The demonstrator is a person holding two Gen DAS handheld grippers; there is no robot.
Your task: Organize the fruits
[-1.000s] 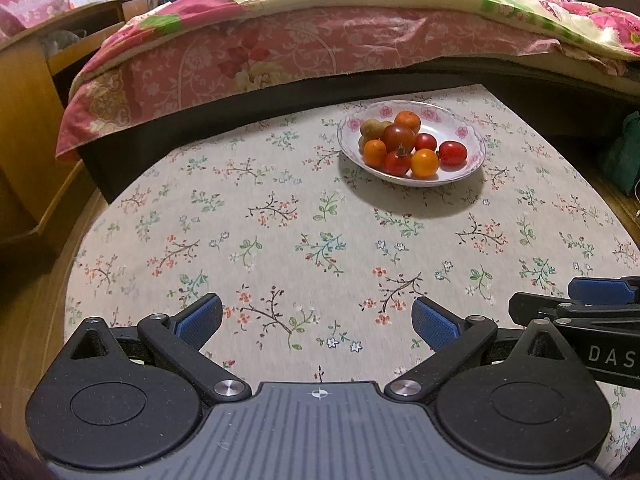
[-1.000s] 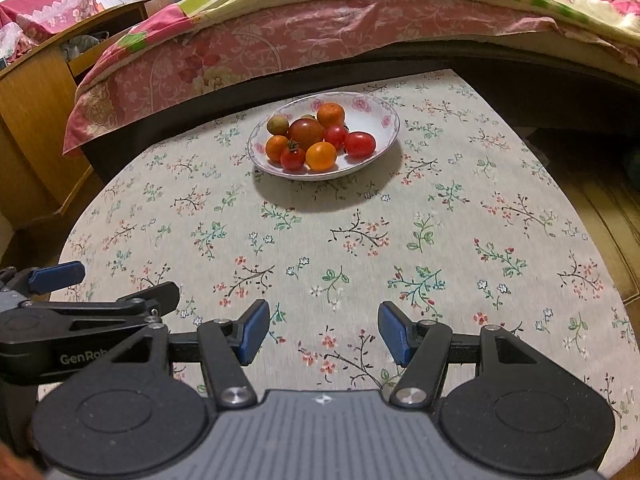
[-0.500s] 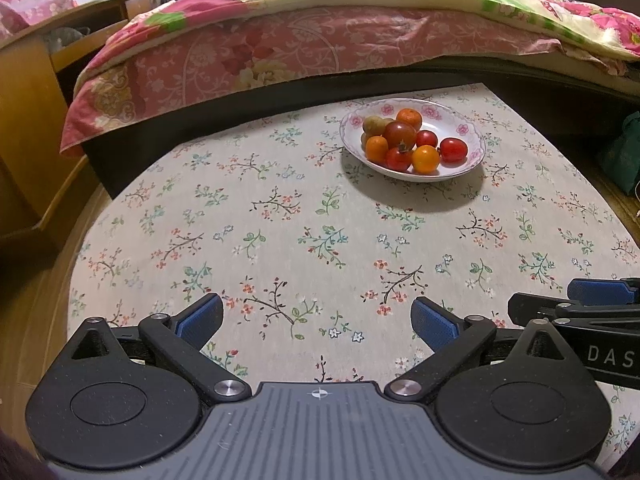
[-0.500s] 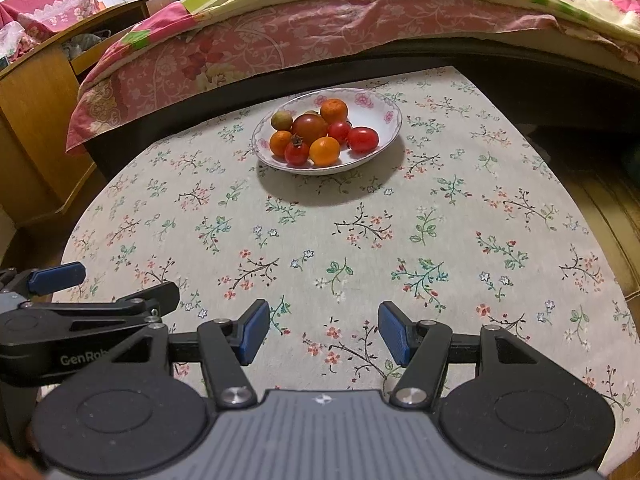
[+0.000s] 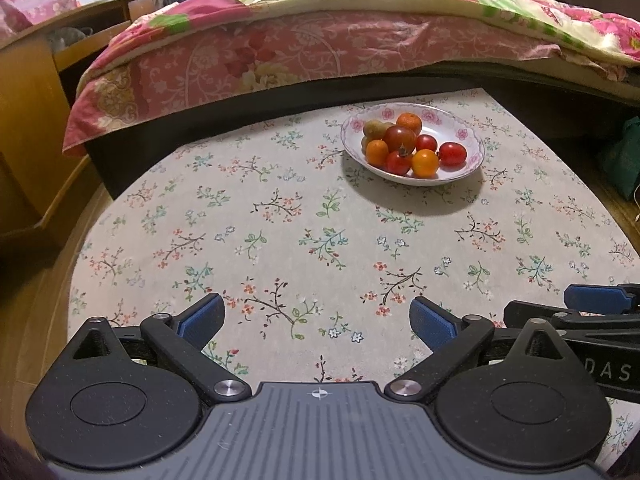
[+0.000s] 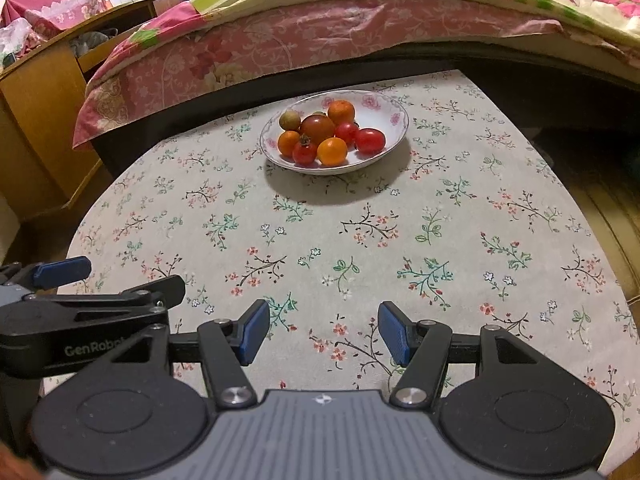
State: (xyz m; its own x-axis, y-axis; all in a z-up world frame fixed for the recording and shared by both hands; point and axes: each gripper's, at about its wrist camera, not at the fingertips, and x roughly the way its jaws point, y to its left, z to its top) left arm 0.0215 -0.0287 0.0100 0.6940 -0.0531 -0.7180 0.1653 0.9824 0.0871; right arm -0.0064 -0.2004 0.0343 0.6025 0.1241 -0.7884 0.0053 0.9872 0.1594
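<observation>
1. We see the bowl (image 5: 468,160), round glossy china w/ pink flowers, upper centre-right; no clear long axis.
2. Fruits (image 5: 412,144) piled inside: smooth, round, red/orange.
3. Left gripper (image 5: 318,320) & right gripper (image 6: 320,330): both wide apart, empty, above the floral tablecloth (image 5: 280,240).

Bowl (image 5: 472,162): on the table (image 5: 280,216), well ahead of the left gripper (image 5: 316,318) jaws and to their right; ahead-left of the right gripper (image 6: 318,332) jaws.
Fruits (image 5: 404,144): piled in the bowl, touching one another.
Bed (image 5: 320,48): behind the table, beyond the bowl.
Cabinet (image 5: 28,120): far left of both jaws, beside the bed.
Grippers: side by side over the table's near edge, right gripper just right of the left jaws.
</observation>
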